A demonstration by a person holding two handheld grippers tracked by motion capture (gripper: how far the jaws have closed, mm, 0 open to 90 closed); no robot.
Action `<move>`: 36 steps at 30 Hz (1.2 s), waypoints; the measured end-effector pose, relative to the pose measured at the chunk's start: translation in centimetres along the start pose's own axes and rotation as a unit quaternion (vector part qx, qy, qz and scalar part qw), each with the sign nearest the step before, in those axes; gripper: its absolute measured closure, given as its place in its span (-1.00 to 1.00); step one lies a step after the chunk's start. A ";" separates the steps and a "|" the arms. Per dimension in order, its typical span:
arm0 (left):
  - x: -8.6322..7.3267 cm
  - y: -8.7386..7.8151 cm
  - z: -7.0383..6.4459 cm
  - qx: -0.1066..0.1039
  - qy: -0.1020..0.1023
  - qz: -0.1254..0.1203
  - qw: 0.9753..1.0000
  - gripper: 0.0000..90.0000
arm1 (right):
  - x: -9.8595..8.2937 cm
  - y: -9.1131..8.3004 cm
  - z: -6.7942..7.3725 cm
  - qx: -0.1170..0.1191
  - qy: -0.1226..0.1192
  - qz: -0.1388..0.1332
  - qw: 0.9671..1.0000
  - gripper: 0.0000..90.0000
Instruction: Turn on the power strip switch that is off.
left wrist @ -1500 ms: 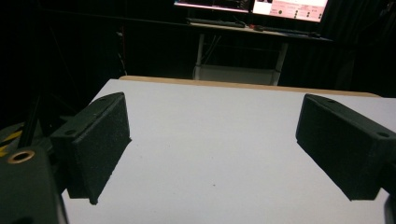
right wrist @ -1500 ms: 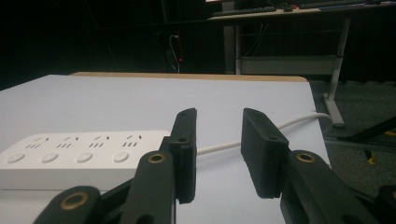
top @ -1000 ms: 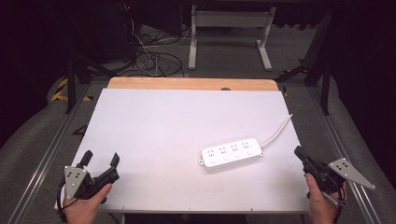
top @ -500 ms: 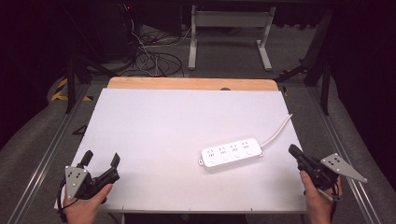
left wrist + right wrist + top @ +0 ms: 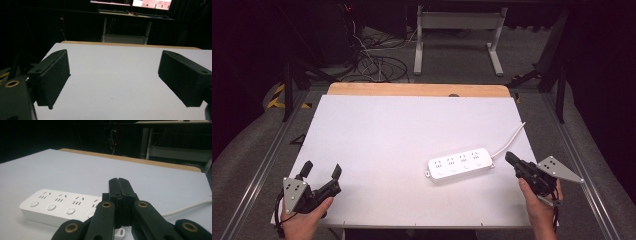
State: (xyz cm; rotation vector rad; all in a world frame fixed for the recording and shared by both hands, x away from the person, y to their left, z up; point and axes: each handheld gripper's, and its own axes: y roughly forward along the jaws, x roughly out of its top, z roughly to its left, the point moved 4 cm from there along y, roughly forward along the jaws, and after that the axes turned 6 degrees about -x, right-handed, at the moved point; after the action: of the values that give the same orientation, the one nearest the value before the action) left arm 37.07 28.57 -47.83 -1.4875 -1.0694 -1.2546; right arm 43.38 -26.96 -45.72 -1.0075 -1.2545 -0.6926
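- Power strip [image 5: 459,164]: white, smooth plastic, oblong with rounded corners; four socket groups, each with a round button. It lies flat on the counter [image 5: 402,130], near-right area. A white round cable [image 5: 508,141] leaves its right end.
- Right tongs [image 5: 511,159]: matte black jaws pressed together, holding nothing, just right of the strip's right end.
- Left tongs [image 5: 321,170]: jaws set wide apart, block-shaped with grainy black pads, over the near-left corner.
- Counter: flat matte white sheet; bare wooden strip [image 5: 417,89] along the far edge.
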 end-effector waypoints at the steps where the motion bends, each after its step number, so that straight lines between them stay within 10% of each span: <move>1: 0.0 0.0 0.0 -0.001 0.001 0.001 1.000 -0.75 | 0.0 0.1 0.1 0.002 0.001 0.002 1.000 1.00; 36: -0.1 -1.5 0.4 0.010 0.012 0.002 1.000 -0.75 | -2.8 5.6 3.9 0.039 -0.036 0.118 0.992 1.00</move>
State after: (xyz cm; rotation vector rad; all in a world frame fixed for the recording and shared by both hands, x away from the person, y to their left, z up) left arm 35.70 29.34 -47.85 -1.4550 -1.0593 -1.2534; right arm 46.01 -21.31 -49.71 -1.1026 -1.1918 -0.4242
